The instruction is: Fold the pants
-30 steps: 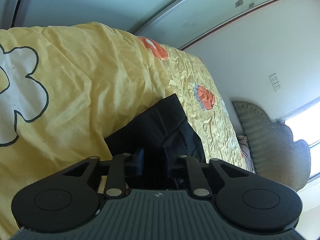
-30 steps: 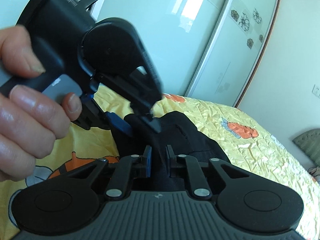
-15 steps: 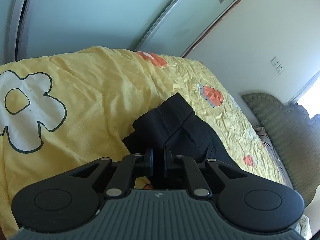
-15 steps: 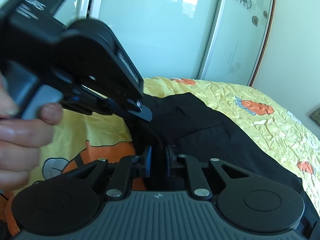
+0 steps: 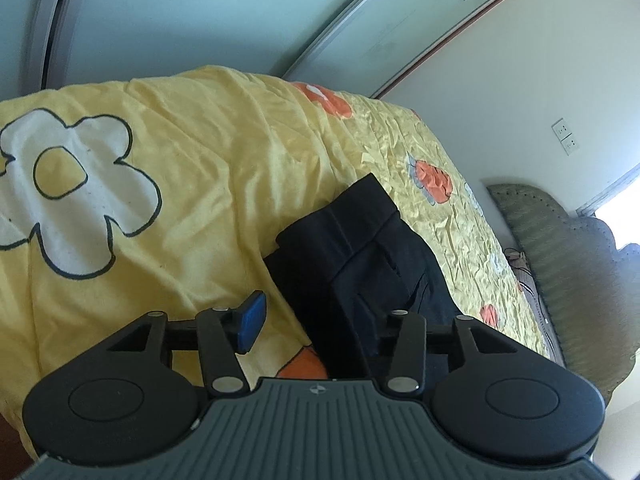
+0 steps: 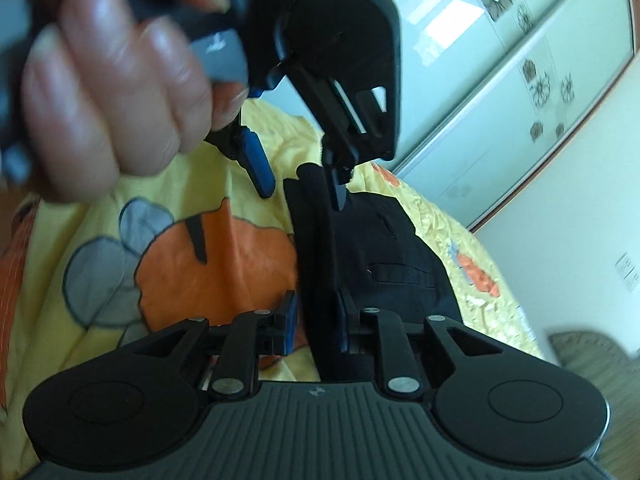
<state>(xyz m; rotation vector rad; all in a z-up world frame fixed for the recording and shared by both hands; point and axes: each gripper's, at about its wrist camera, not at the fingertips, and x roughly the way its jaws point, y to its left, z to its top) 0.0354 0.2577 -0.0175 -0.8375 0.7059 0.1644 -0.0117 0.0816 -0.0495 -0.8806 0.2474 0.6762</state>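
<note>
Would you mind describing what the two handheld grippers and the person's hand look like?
Both the left gripper and right gripper have matte black linkage arms with silver pivot pins, round black side housings, a ribbed grey base bearing a small crosshair mark, and blue finger pads. The hand is bare; no sleeve shows.

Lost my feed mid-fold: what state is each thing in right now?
Left gripper: jaws open, pants edge between them.
Right gripper: jaws open, pants fold between them.
Pants: folded over, lying on the bed.
Bedspread: wrinkled, spread under the pants.
</note>
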